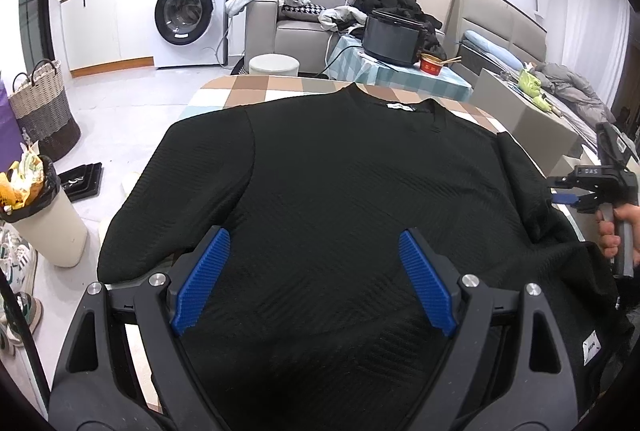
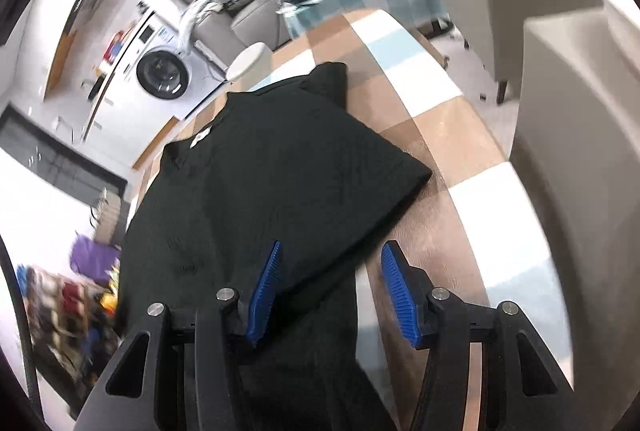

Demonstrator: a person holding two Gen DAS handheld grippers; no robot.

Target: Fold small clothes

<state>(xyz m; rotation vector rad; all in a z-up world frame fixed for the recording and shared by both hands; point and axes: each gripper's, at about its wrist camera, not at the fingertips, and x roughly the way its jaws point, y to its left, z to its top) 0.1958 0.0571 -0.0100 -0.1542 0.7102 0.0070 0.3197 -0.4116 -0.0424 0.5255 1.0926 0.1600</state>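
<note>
the left wrist view shows the whole black sweater [image 1: 340, 191] flat on the checked table [image 1: 256, 89], collar away from the camera, long axis running away; the left gripper [image 1: 316, 279] gapes wide above it, gripping nothing. only the blurred right wrist view shows the folded-in sleeve; the right gripper [image 2: 332, 291] is half open, cloth between its pads, unpinched. the hem is cut off.

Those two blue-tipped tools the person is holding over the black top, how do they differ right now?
The left tool is spread wide above the middle of the black top; the right tool is only about half open. The left tool sits over plain cloth, while the right tool is at the top's edge, one blue finger over the checked tablecloth. Both are open and pinch nothing.
</note>
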